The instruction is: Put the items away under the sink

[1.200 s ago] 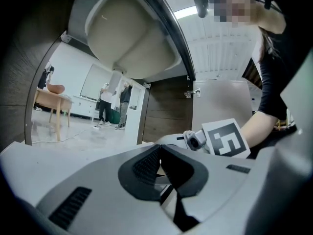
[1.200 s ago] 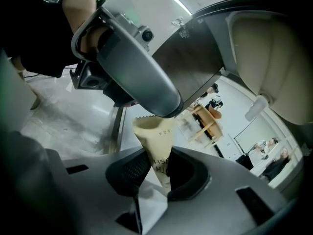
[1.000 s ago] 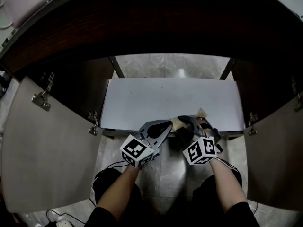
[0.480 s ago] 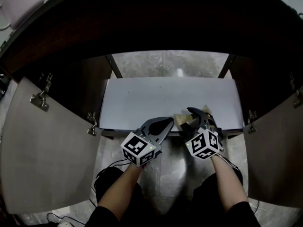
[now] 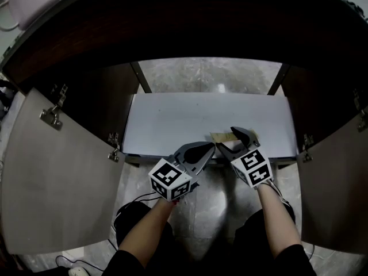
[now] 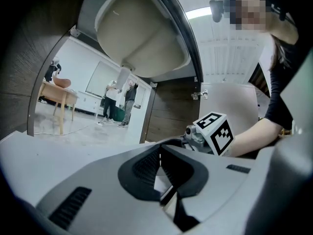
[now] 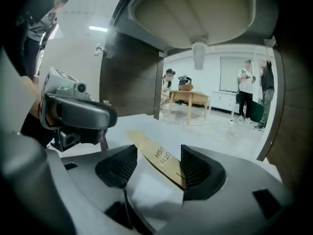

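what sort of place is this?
Looks like an under-sink cabinet, probably a mock-up in a lab: sink basin overhead, a cabinet door swung open, white cabinet floor. The back opens onto a room with a table and people standing.

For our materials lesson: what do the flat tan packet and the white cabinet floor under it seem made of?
Flat tan packet: probably kraft cardboard, matt; dull brown face, thin crisp edges, dark print.
White cabinet floor: likely laminated board or plastic liner, smooth; even white, no grain, faint sheen. Which one stays open.
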`<state>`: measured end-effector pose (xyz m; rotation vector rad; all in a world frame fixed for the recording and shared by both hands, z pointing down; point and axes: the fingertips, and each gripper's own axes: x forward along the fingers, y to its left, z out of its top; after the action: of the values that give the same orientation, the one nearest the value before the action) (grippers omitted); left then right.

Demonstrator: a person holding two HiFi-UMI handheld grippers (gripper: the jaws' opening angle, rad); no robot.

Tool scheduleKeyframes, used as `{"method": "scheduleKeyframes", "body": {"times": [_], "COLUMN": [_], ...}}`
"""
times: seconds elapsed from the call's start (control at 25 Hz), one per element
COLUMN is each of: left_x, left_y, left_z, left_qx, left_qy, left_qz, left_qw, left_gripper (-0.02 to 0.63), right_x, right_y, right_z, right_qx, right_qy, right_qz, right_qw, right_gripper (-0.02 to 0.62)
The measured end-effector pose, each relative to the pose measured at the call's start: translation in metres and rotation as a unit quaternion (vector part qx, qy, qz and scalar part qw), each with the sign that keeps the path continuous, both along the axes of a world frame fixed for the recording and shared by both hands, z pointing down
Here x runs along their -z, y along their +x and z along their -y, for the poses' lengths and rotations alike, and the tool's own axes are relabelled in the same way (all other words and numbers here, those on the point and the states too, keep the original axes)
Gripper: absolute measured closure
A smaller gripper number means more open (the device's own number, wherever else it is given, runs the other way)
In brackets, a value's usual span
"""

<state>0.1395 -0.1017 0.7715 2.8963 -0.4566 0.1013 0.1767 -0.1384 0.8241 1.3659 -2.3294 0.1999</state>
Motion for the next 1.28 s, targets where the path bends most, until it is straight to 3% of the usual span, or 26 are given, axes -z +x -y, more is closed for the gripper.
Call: {"method": "scheduleKeyframes", "body": {"times": [0.04,0.12,0.24,0.32,0.4,0.52,0.64,1.12,1.28], "left_x": [0.001,0.000,0.001,0.003,0.003,0.003,0.004,0.005,0.005], "left_y": [0.000,0.000,-0.001,0.000,0.000,0.001,0.001,-0.005,-0.008], "left_z": [-0.001,-0.002,-0.002,-0.003,-0.003,-0.002,-0.003,0.003,0.006], "left_qx": [0.000,0.000,0.000,0.000,0.002,0.002,-0.001,0.015,0.022], "left_qy": [0.000,0.000,0.003,0.005,0.004,0.004,0.005,0.003,0.005], "left_qz": [-0.001,0.001,0.004,0.004,0.003,0.002,0.000,-0.005,-0.006], "left_qw": [1.0000,1.0000,1.0000,1.0000,1.0000,1.0000,1.0000,0.9999,0.9997], "left_gripper": [0.594,0.594,0.594,0.594,0.594,0.594,0.594,0.594,0.594], "right_x": [-0.001,-0.008,-0.028,-0.035,-0.036,-0.027,-0.021,-0.009,0.019], "right_y": [0.000,0.002,0.002,-0.001,-0.005,-0.009,-0.007,-0.017,-0.020], "right_z": [0.000,-0.002,-0.007,-0.011,-0.013,-0.012,-0.008,-0.012,-0.012], "right_qx": [0.002,0.017,0.058,0.077,0.081,0.064,0.036,0.060,0.059], "right_qy": [0.002,0.015,0.035,0.034,0.026,0.000,-0.020,0.012,0.059], "right_qz": [-0.016,-0.104,-0.279,-0.309,-0.287,-0.174,-0.083,-0.084,-0.041], "right_qw": [1.000,0.994,0.958,0.947,0.954,0.983,0.996,0.995,0.996], "right_gripper": [0.341,0.338,0.336,0.336,0.336,0.336,0.336,0.337,0.357]}}
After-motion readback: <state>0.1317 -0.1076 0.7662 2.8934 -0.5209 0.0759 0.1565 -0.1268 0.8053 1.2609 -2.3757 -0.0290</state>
